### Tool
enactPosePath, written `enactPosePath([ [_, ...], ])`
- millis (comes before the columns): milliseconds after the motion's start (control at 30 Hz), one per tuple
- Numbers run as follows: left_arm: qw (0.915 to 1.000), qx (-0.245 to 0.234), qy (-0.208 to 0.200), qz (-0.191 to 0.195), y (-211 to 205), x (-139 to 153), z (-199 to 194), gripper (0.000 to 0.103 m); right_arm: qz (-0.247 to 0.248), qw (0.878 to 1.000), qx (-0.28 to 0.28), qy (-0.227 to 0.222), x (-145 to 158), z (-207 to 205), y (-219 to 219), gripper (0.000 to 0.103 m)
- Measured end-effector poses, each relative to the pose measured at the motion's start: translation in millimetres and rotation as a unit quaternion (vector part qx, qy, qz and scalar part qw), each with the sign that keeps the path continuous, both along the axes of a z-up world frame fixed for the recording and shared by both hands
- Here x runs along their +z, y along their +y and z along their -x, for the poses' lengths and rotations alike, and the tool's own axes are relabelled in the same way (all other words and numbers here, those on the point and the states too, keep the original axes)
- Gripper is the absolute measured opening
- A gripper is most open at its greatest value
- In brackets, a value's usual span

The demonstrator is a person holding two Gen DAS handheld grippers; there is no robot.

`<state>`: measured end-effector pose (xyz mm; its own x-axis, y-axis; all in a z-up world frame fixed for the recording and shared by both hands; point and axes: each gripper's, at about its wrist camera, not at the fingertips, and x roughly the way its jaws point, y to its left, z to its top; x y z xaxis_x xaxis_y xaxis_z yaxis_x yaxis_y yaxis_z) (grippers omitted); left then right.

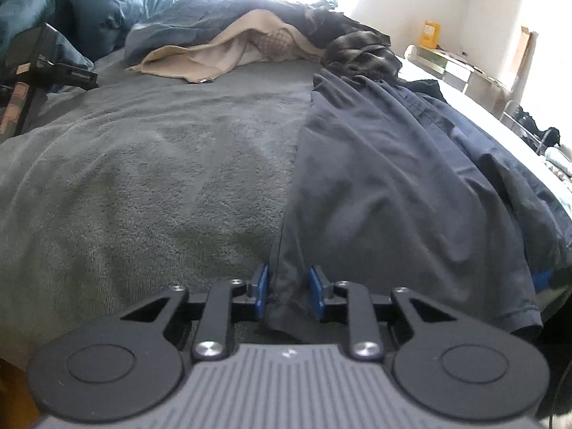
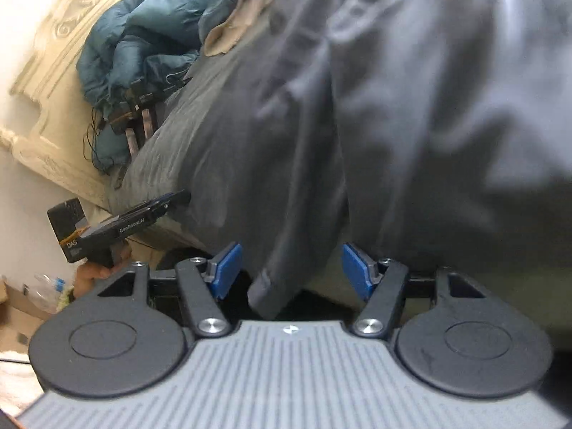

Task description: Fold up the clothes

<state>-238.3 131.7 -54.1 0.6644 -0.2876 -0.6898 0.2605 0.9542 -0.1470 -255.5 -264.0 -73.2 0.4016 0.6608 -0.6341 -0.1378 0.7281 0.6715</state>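
**A:** Folding has barely begun, as far as I can judge. Your navy garment (image 1: 375, 186) lies spread and creased on the grey blanket (image 1: 143, 178), running from six o'clock up towards one o'clock in the left wrist view, with no tidy fold in it yet.

**B:** And my grippers?

**A:** Your left gripper (image 1: 287, 291) sits at six o'clock with the garment's near corner between its blue pads (image 1: 262, 291). A sliver of gap shows on each side, so you straddle the cloth without pinching it yet. Your right gripper (image 2: 289, 271) stands wide and released; a hemmed corner of the navy garment (image 2: 271, 286) hangs loose between its jaws, touching neither pad. That view is blurred.

**B:** What's left?

**A:** Nearly everything, I'd say: both corners to grip, then the fold itself. More clothes wait at twelve o'clock: a beige piece (image 1: 200, 57) and a plaid shirt (image 1: 361, 50), both crumpled.

**B:** How will the fabric behave?

**A:** Your navy cloth looks thin, smooth and limp, with stitched hems. The blanket is plush and nappy, so I'd expect some drag.
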Motion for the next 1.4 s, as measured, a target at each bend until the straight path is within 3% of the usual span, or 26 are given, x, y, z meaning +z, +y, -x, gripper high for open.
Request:
enactPosePath([
  [100,0.9999,0.013,-0.007,0.002,-1.1,-0.7,1.1,0.009,-0.009,1.0,-0.003,0.007,-13.3,0.7,11.0,0.053],
  [133,0.9998,0.016,-0.008,0.003,-1.0,-0.3,1.5,0.006,-0.012,1.0,-0.003,0.009,-17.2,0.7,14.5,0.036],
  [167,0.9998,0.018,-0.009,0.004,-0.6,0.9,2.0,0.004,-0.012,1.0,-0.004,0.009,-18.8,-0.1,17.1,0.013],
  [233,0.9996,0.022,-0.006,0.02,5.1,8.6,2.8,0.003,-0.018,1.0,-0.002,0.014,-20.9,0.4,19.8,0.005],
  [433,0.9981,0.036,-0.013,0.048,30.1,38.5,7.1,0.002,-0.028,0.999,0.026,-0.026,3.2,16.0,24.7,0.004],
  [600,0.9988,0.042,0.018,0.016,27.3,21.2,-6.1,0.002,0.001,1.0,0.025,0.005,-22.7,9.5,24.3,0.007],
  [733,0.9987,0.036,0.035,0.004,23.5,7.7,-9.7,0.004,0.063,0.998,0.027,0.014,-33.2,14.2,21.2,0.007],
  [867,0.9989,0.028,0.034,0.017,31.1,17.3,-6.7,0.016,0.11,0.991,0.067,-0.044,3.0,28.7,15.4,0.009],
  [933,0.9991,0.025,0.021,0.026,35.2,23.2,-5.7,0.019,0.101,0.988,0.084,-0.083,36.8,25.1,9.1,0.011],
  [967,0.9992,0.024,0.013,0.03,36.7,26.0,-5.3,0.02,0.095,0.986,0.09,-0.103,55.0,20.1,6.5,0.018],
  [1067,0.9985,0.015,0.003,0.053,38.8,25.4,-12.2,0.03,0.097,0.976,0.095,-0.169,105.4,-25.2,10.7,0.04],
  [1167,0.998,0.008,0.009,0.062,32.9,13.4,-22.1,0.029,0.105,0.973,0.083,-0.19,131.0,-100.2,25.2,0.047],
  [1300,0.9972,-0.007,-0.005,0.074,33.1,0.1,-23.4,0.029,0.115,0.982,0.038,-0.145,134.0,-229.4,62.9,0.05],
  [1400,0.9949,-0.017,-0.014,0.098,41.9,-6.0,-20.3,0.012,0.159,0.982,0.002,-0.101,119.6,-317.8,95.4,0.053],
])
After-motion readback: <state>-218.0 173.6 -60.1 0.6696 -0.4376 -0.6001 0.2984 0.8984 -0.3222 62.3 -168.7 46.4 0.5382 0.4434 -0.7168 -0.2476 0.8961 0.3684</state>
